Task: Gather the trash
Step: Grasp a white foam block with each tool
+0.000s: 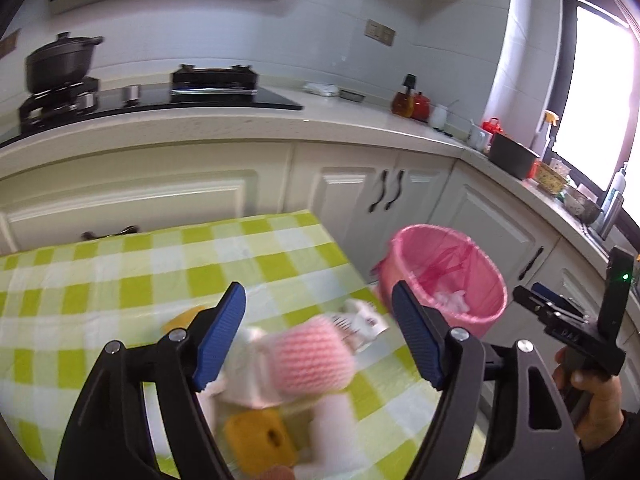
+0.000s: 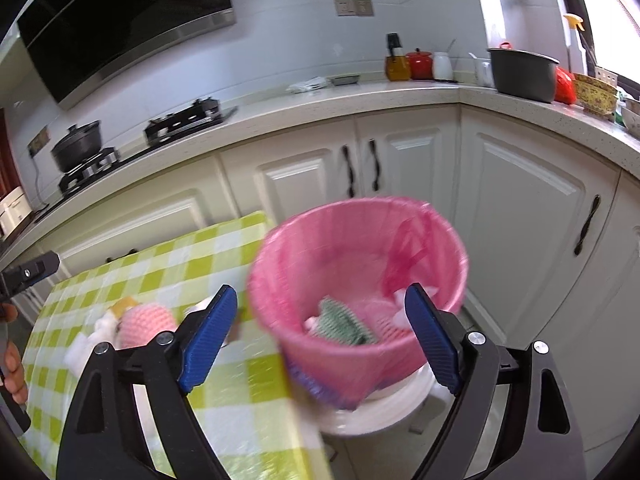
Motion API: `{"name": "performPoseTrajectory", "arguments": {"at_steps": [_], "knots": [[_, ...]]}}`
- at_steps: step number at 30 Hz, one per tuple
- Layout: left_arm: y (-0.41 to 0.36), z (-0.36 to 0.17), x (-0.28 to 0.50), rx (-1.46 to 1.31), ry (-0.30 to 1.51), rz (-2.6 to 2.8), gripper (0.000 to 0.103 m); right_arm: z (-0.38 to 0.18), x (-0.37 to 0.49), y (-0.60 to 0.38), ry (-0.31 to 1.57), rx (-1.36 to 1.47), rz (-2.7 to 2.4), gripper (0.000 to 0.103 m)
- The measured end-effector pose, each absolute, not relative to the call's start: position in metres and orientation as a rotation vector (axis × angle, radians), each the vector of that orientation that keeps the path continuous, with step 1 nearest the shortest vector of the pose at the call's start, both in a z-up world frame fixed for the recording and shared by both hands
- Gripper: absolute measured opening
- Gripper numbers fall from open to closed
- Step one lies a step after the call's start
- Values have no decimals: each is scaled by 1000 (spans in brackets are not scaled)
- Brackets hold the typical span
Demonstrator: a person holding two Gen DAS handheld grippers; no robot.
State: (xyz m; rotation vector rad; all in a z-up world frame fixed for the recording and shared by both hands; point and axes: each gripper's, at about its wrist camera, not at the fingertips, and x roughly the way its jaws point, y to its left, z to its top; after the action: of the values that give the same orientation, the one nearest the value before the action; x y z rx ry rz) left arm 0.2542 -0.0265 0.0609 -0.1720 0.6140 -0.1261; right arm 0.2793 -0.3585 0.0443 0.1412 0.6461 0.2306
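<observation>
Trash sits in two places right now: a blurred heap on the green-checked bench (image 1: 120, 264) and a few pieces down in the pink-lined bin (image 2: 360, 264). On the bench, a pink foam fruit net (image 1: 312, 352) lies on top of crumpled white paper (image 1: 248, 380), with a yellow sponge-like piece (image 1: 260, 440) at the near edge and a printed wrapper (image 1: 366, 320) on the far side. Left tool (image 1: 320, 328) hangs over that heap, blue pads spread wide, nothing pinched between them; the net shows in the gap below. Over to the other side: right tool (image 2: 324, 336) is above the bin, pads very wide, gripping nothing. Inside the bin lie a green net (image 2: 340, 320), a pink net (image 2: 390, 326) and some white scraps. The bin stands on the floor just beside the bench's corner, in front of white cabinet doors (image 2: 520, 208). From the left wrist view, a hand (image 1: 592, 396) holds the right tool's handle beyond the bin.
</observation>
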Motion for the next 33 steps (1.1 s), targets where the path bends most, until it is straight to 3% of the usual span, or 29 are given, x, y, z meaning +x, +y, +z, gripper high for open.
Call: {"name": "performPoseTrajectory", "arguments": {"at_steps": [14,33], "knots": [[81,8,163,-270,666,40,76,12,218,-256,772,163,381,84],[71,-48,190,-275,812,-55,75,-24,220,-176,904,147,458,84]]}}
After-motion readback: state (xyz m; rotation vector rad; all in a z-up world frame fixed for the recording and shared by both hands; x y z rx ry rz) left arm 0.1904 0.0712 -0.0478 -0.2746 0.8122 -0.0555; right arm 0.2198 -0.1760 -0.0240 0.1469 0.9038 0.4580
